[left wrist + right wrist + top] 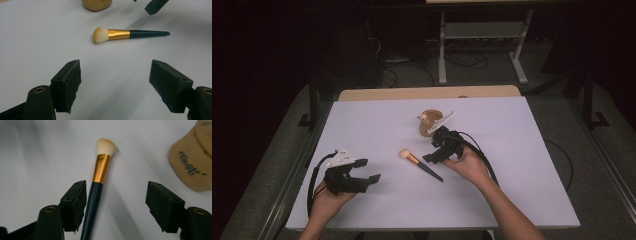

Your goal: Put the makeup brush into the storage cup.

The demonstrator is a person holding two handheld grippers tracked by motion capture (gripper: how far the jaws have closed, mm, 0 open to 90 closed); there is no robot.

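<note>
One white desk (512,190) carries a tan cap (192,167) and a brush (420,164) lying flat, handle between the part-open, empty right hand-held gripper (116,202), axis running away from it; left hand-held gripper (362,172) wide open, farther off.

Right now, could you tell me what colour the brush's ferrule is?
Gold, on the makeup brush; the right gripper view shows it best.
</note>
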